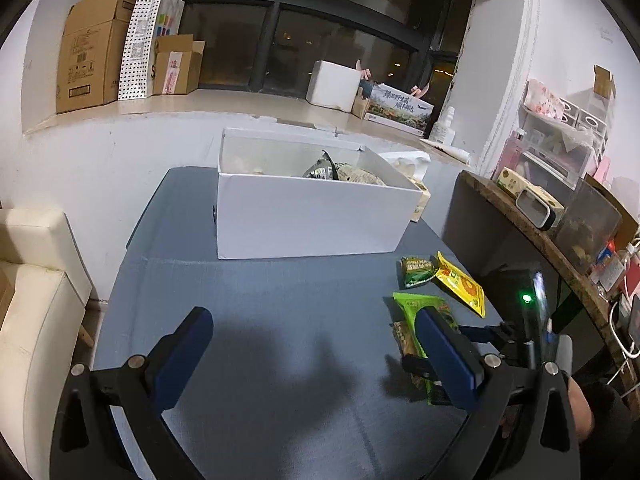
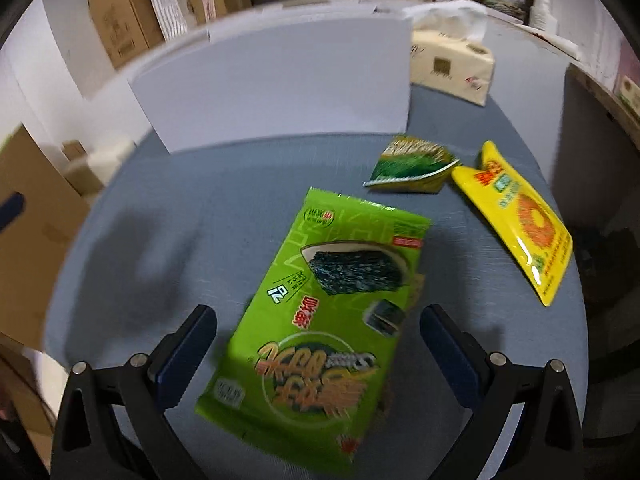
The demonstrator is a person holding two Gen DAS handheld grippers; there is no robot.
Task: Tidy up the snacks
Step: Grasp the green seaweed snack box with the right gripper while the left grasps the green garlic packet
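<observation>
A bright green seaweed packet (image 2: 320, 312) lies on the blue-grey table (image 2: 208, 208), on top of a brownish packet whose edge peeks out (image 1: 402, 340). My right gripper (image 2: 318, 340) is open, one finger on each side of the green packet and neither touching it. Beyond it lie a small dark green packet (image 2: 412, 164) and a yellow packet (image 2: 516, 220). The open white box (image 1: 312, 216) stands at the back of the table with several snack bags inside. My left gripper (image 1: 316, 332) is open over bare table, left of the packets, holding nothing.
A tissue pack (image 2: 452, 64) stands right of the white box. A dark cluttered side shelf (image 1: 532, 232) borders the table on the right, and cream cushions (image 1: 36, 300) on the left. Cardboard boxes (image 1: 92, 52) line the window ledge behind.
</observation>
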